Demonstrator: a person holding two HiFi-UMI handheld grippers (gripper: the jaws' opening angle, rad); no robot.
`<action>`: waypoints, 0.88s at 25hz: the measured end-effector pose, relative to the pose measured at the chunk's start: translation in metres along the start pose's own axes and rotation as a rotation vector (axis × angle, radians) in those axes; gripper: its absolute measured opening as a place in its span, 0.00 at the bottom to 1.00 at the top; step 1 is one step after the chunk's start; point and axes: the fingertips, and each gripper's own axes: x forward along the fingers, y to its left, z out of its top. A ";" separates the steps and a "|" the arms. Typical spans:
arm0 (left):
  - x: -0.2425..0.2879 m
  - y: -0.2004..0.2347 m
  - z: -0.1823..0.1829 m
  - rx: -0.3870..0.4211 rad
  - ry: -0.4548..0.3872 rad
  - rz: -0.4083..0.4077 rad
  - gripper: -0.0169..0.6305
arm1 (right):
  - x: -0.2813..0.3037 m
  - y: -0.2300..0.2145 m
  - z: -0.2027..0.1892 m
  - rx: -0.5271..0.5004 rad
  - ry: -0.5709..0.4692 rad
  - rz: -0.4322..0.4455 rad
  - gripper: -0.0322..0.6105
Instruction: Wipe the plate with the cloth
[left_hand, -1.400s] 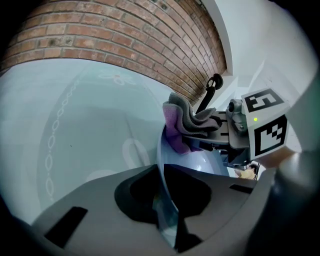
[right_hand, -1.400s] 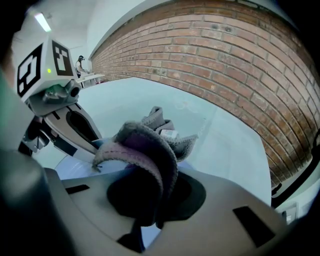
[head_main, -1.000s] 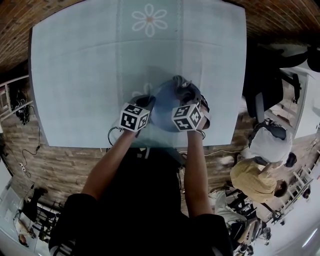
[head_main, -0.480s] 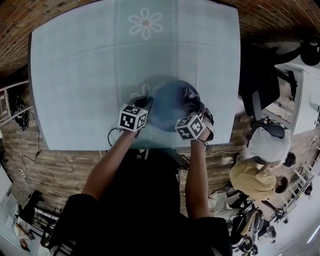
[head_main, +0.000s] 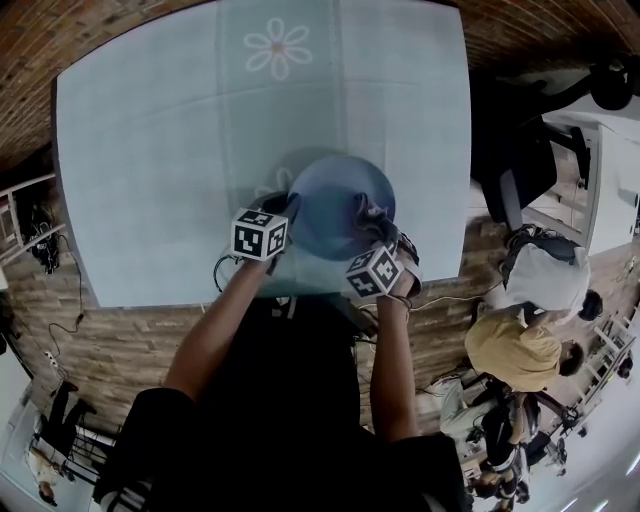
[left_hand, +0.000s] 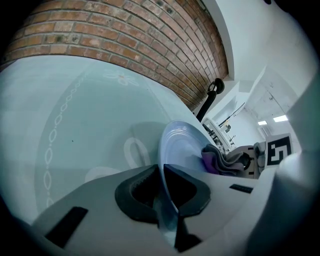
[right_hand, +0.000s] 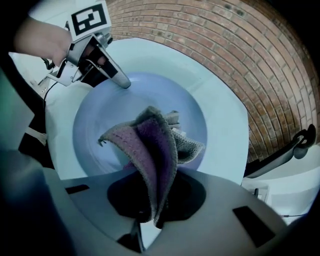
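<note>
A pale blue plate (head_main: 330, 205) is held tilted above the light blue tablecloth (head_main: 150, 150), near the table's front edge. My left gripper (head_main: 283, 212) is shut on the plate's left rim (left_hand: 167, 185), which runs edge-on between the jaws. My right gripper (head_main: 385, 240) is shut on a grey and purple cloth (right_hand: 150, 145); the cloth (head_main: 365, 215) lies against the plate's right side. In the right gripper view the plate (right_hand: 100, 130) fills the middle, with the left gripper (right_hand: 122, 82) at its upper left rim. The cloth (left_hand: 222, 160) also shows in the left gripper view.
The tablecloth carries a white flower print (head_main: 277, 48) at the far side. A brick floor surrounds the table. People (head_main: 520, 345) sit off to the right beside a dark chair (head_main: 515, 165).
My right gripper has drawn the cloth from the plate's far edge toward its near right side. The plate has turned its face more toward me. The left gripper has barely moved.
</note>
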 end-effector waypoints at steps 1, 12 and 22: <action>0.000 0.000 0.000 0.002 0.002 -0.001 0.11 | -0.001 0.005 -0.002 0.003 0.002 0.016 0.14; 0.001 -0.002 -0.002 -0.006 -0.001 -0.009 0.11 | -0.014 0.056 -0.002 0.081 -0.031 0.222 0.14; 0.001 -0.002 -0.002 -0.004 -0.006 -0.012 0.11 | -0.018 0.094 0.022 0.059 -0.081 0.339 0.14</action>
